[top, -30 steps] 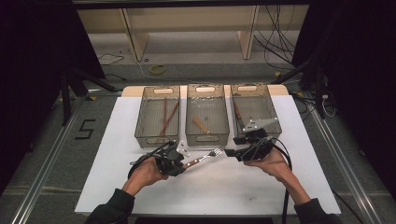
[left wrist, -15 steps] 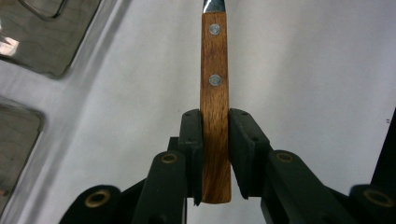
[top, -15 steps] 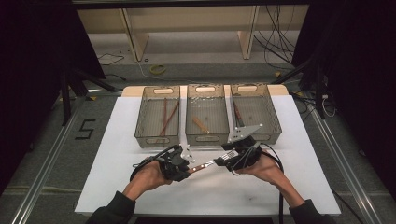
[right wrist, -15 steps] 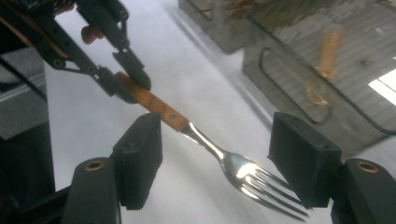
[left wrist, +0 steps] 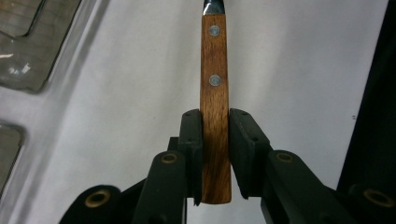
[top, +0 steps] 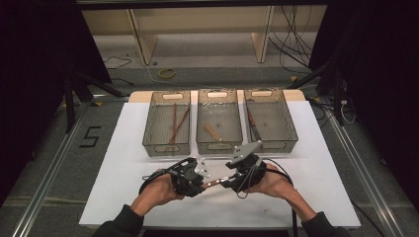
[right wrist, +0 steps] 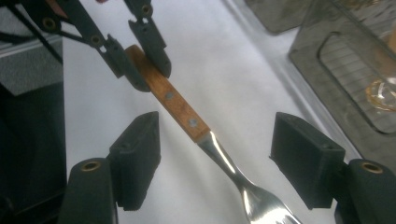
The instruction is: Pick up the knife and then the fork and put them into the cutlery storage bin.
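A fork (top: 214, 183) with a wooden handle (left wrist: 215, 88) and a steel neck (right wrist: 223, 156) hangs just above the white table cover between my two hands. My left gripper (top: 201, 186) is shut on the butt end of the handle, with both pads pressed to its sides (left wrist: 215, 116). The right gripper (top: 228, 180) faces it from the right. Its jaws (right wrist: 219, 140) have just been opening and stand wide. The fork's neck runs between the right gripper's pads (right wrist: 140, 144) and touches neither. The left gripper (right wrist: 140, 53) shows beyond them, holding the handle.
Three clear mesh bins stand side by side at the back of the white cover (top: 123, 168). The left bin (top: 166, 147) holds brown sticks, the middle bin (top: 220, 146) a small wooden-handled piece, and the right bin (top: 274, 144) a dark utensil. Cables lie on the floor beyond.
The right gripper has slid left and nearer to me, up to the left gripper, and its jaws have spread wider. The left gripper keeps its hold on the fork.
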A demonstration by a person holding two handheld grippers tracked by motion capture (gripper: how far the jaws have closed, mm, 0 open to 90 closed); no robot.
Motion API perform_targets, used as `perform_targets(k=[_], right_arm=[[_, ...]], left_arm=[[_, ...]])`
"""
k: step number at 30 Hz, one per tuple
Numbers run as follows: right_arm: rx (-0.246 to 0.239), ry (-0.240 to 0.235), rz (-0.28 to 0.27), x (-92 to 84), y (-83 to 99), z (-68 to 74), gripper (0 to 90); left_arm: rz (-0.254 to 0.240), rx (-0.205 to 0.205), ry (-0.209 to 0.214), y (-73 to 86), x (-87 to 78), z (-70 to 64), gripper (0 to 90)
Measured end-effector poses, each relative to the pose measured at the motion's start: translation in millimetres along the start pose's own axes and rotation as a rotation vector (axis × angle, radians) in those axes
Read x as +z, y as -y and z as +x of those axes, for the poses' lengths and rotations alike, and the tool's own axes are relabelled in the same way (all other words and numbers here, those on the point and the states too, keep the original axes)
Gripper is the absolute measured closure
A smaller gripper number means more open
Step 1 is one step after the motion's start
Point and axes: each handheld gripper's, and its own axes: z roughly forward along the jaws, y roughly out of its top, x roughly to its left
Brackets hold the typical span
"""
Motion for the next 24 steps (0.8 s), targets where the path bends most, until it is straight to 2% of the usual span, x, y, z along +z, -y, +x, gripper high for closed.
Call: perform_targets(k=[12,14,17,24], right_arm=[[-0.134,-0.021,0.082,14.4,-0.9,15.6,35.8],[-0.151,-0.026,0.096,16.9,-0.7,17.9,38.1],[-0.184,-0.032,0.115,20.8,0.3,20.2,42.8],[-0.210,-0.052,0.146,24.3,1.3,25.0,53.4]], left_arm=[[-0.003,0.037,0.023,-5.1,-2.0,-8.6,75.2],[-0.015,0.032,0.026,-5.6,-2.2,-10.3,75.2],[-0.005,0.053,0.033,-6.5,-3.6,-11.2,75.1],[-0.001,0.066,0.049,-6.2,-2.8,-12.5,75.1]])
